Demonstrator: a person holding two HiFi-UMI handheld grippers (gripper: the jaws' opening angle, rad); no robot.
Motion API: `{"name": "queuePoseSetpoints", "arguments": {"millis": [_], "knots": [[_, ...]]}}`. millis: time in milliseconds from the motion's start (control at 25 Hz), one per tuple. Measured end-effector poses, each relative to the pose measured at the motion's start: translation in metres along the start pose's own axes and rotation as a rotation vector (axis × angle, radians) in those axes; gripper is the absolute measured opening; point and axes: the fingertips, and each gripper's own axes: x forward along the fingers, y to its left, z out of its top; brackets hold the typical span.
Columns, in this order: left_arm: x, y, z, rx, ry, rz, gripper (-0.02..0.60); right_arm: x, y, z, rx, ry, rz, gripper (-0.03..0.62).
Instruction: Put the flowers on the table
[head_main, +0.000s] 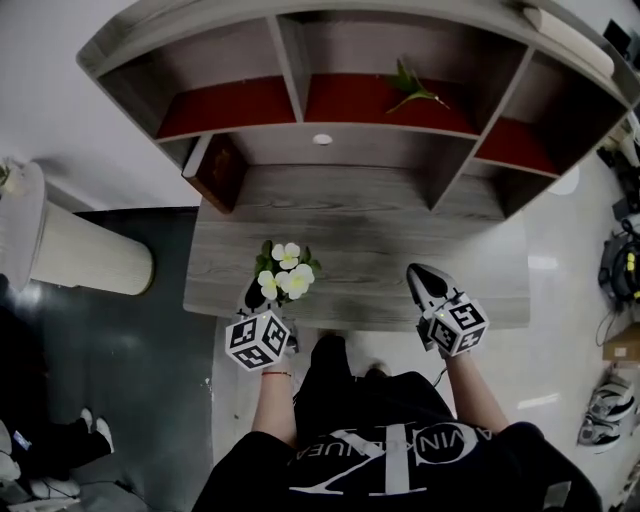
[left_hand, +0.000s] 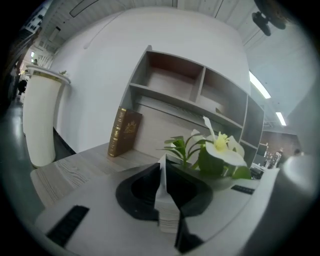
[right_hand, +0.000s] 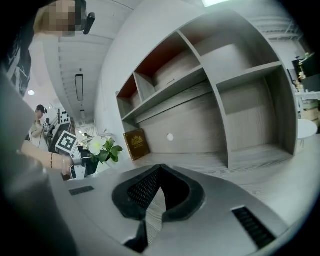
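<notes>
Flowers (head_main: 286, 272), white blooms with green leaves, hang over the front left part of a grey wooden bench (head_main: 380, 250), at the tip of the left tongs (head_main: 256, 296). Far left, off the bench, stands a pale cylinder (head_main: 85, 262). Next, a brown book (head_main: 216, 168) leans upright at the bench's back left corner, under a grey shelf unit (head_main: 292, 60) with red-lined compartments. The left tongs are nearly together; their own view shows only a thin slit, with the stems fanning up just beyond the tips and leaning right. They appear to pinch the stems low, likely so the blooms stay clear and upright while being carried. Whether the flowers touch the bench yet cannot be told, so the placing looks unfinished. Further right, a loose green sprig (head_main: 415, 92) lies in the middle upper compartment. At the right, the right tongs (head_main: 422, 278) are closed on nothing, above the bench's front edge, well apart from the flowers, probably kept out of the way.
</notes>
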Motion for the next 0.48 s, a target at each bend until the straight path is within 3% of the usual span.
{"name": "queuePoseSetpoints", "arguments": {"millis": [480], "knots": [[0.068,0.029,-0.002,-0.047,0.103,-0.057,0.037,0.051,-0.005,0.001,0.043,0.031,-0.051,0.011]]}}
